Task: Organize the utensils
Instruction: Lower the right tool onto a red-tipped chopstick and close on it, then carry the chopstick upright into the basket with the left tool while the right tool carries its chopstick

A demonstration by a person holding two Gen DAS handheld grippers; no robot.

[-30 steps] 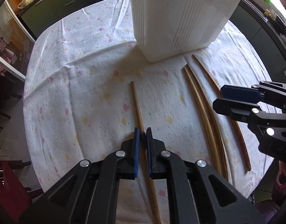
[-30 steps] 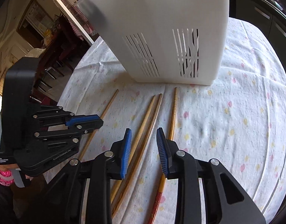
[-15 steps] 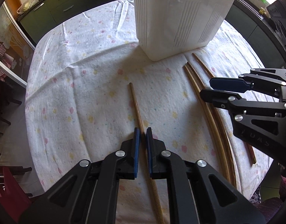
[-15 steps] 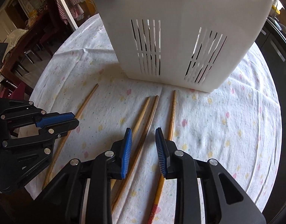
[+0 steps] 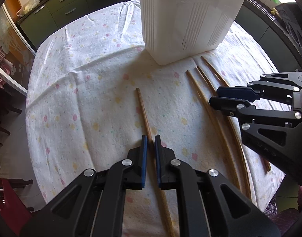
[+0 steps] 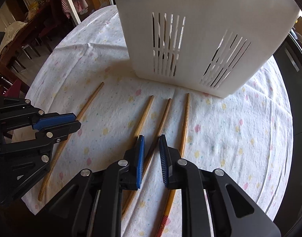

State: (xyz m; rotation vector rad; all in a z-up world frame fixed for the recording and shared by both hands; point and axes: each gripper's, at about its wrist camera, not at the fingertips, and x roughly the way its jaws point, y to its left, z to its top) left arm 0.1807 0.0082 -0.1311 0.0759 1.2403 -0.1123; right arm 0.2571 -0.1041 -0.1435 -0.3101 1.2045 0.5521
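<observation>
**Both grippers on chopsticks**

My left gripper [image 5: 150,138] is clamped on the lone brown wooden chopstick [image 5: 144,114] lying on the floral-cloth tabletop [image 5: 82,102]. My right gripper [image 6: 151,138] is closing around the darker middle chopstick [image 6: 163,114] of 3, before the white slotted plastic utensil holder [image 6: 200,39].

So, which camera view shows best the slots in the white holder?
The right wrist view. There the holder faces the camera, with two groups of open slots that one can see through. In the left wrist view the holder shows only faint ribbed lines on its walls, and its top is cut off.
</observation>
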